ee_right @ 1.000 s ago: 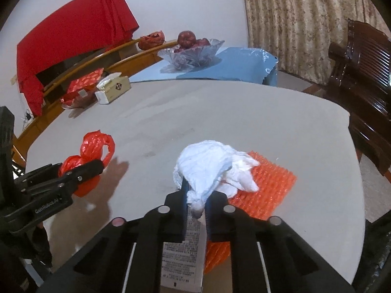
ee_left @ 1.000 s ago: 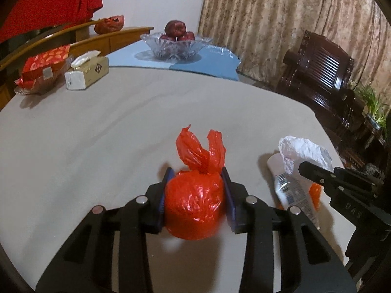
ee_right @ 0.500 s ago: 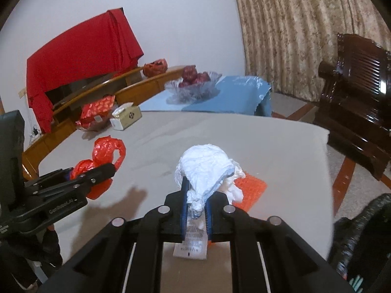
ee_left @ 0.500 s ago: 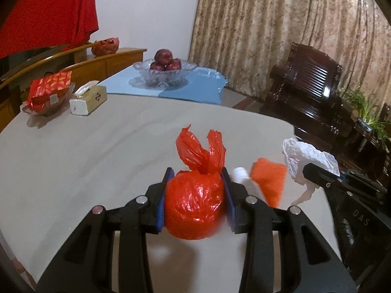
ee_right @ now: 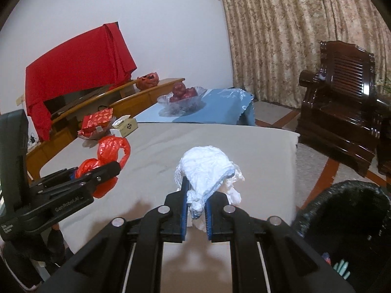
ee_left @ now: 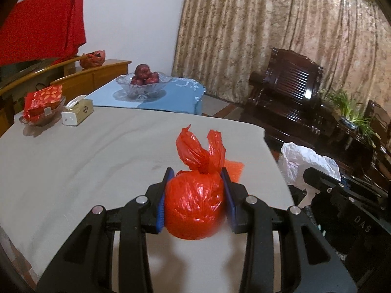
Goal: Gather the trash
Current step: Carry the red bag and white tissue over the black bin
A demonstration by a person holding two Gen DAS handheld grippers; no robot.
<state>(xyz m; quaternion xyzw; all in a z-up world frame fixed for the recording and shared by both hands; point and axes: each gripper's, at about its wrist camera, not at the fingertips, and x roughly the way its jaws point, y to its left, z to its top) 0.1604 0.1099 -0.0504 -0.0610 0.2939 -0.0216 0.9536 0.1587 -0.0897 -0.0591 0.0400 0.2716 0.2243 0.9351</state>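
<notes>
A tied red plastic bag (ee_left: 194, 206) is pinched between the blue pads of my left gripper (ee_left: 195, 178), lifted above the grey table (ee_left: 73, 161). From the right wrist view the same red bag (ee_right: 107, 156) shows at the left, in the left gripper (ee_right: 107, 171). My right gripper (ee_right: 195, 190) is shut on a crumpled white tissue wad (ee_right: 205, 168), also held above the table; the same white wad (ee_left: 305, 163) shows at the right of the left wrist view. An orange mesh scrap (ee_left: 233, 168) lies on the table behind the red bag.
A black trash bin (ee_right: 342, 219) stands on the floor at the lower right, off the table's corner. At the table's far end are a tissue box (ee_left: 77, 111), a red packet on a dish (ee_left: 42, 105) and a glass bowl of apples (ee_left: 144, 83). A dark wooden armchair (ee_left: 288, 92) stands right.
Both grippers have risen and pulled back from the table with their loads. The tube and most of the orange mesh under the tissue have dropped out of view, and the trash bin has appeared.
</notes>
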